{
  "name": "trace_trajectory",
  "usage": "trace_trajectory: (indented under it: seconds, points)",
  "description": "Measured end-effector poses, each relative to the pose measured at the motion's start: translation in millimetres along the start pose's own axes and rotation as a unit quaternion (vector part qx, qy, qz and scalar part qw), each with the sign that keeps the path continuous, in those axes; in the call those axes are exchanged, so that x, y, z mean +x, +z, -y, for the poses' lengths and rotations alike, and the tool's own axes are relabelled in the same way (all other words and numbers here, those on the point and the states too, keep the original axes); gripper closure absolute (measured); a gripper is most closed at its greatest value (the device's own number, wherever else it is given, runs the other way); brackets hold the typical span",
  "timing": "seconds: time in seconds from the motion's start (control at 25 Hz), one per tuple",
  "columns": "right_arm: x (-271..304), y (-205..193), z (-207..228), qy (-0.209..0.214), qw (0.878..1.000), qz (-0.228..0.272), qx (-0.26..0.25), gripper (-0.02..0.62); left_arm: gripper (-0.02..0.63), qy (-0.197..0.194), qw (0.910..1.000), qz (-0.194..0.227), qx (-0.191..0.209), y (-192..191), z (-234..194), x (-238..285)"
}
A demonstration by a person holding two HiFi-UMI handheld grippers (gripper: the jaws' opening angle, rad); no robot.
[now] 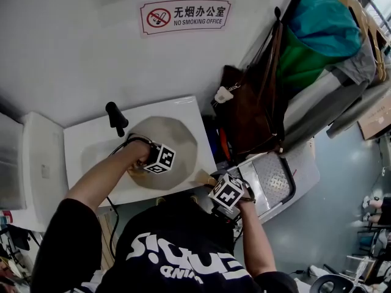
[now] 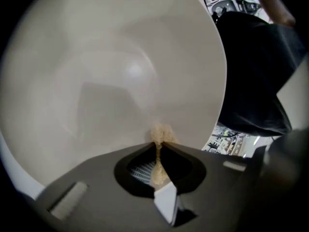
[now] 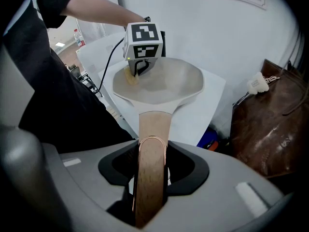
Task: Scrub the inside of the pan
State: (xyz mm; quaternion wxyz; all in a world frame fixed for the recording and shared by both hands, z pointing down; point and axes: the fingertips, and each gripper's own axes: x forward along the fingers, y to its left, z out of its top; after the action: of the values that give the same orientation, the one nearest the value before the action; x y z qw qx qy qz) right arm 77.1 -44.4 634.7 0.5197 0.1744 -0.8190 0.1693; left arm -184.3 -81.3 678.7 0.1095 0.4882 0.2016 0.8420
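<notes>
Pan (image 1: 177, 145) comes first: its pale bowl rests on the white table (image 1: 79, 145), just ahead of the right hand-held gripper (image 3: 152, 146), whose jaws are clamped on the wooden handle (image 3: 153, 129). Inside the bowl, the left hand-held gripper (image 2: 159, 149) is pinched nearly closed on a thin tan scrub pad (image 2: 161, 134), which is pressed against the inner wall at its jaw tips. Only a sliver of the pad sticks out past those tips, so a hard sideways stroke would likely drag it out of the grip or let the bare jaw tips scrape the coating. The handle is held at a single place, so heavy pressure on the bowl's near side could make the pan twist in the right jaws or tip on the table. The bowl also lies close to the table edge on the right hand-held gripper's side, and a push that way might slide it off. By count: one pan, one handle, one scrub pad, two hand-held grippers, one table.
</notes>
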Motion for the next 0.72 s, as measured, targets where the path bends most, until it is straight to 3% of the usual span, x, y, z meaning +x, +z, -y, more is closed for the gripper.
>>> trace_trajectory:
  seconds: [0.2,0.36,0.72]
  points:
    - [0.3,-0.8,-0.2,0.000,1.000,0.002,0.002,0.434,0.580,-0.038,0.9979,0.053,0.003,23.7,19.0,-3.7]
    - [1.5,-3.1,-0.8,0.001,1.000,0.001,0.005,0.434,0.580,-0.067,0.9904,0.120,-0.011,43.4,29.4,-12.4]
    - [1.7,-3.3,-1.0,0.000,1.000,-0.001,0.005,0.434,0.580,-0.107,0.9740,0.198,-0.024,69.6,42.6,-30.1]
